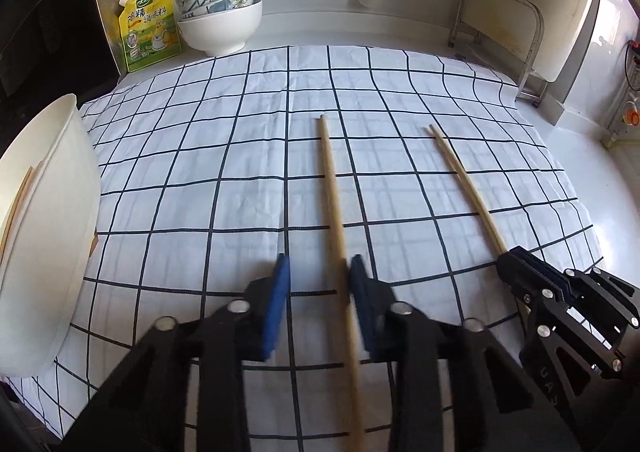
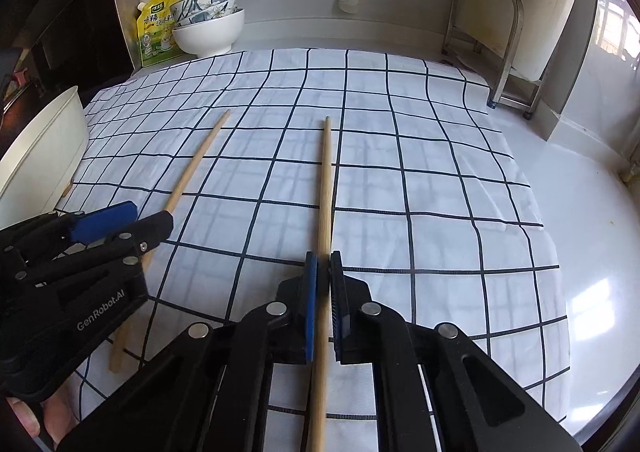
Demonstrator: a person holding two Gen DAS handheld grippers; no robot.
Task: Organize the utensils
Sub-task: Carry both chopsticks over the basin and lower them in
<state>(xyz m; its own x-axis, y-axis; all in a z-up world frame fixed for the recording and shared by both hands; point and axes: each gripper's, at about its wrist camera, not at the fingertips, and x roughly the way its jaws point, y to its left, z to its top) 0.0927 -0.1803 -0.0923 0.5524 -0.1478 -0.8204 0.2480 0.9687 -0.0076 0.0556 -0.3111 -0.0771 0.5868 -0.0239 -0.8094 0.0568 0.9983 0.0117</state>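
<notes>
Progress: early–mid | left gripper [image 1: 318,284] jaws apart, straddling left chopstick [image 1: 332,188] | right gripper [image 2: 323,280] clamped on right chopstick [image 2: 327,180] — neither yet in white container [image 1: 48,212], which seems to hold some sticks.

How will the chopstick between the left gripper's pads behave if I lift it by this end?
The chopstick looks like stiff wood, so probably no sag. It is long and thin, gripped near one end, so it may pivot downward. The left gripper is open; a nudge on the cloth could roll it.

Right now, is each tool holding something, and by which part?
The right tool is shut on a chopstick, gripping its lower part. The left tool is open around another chopstick.
</notes>
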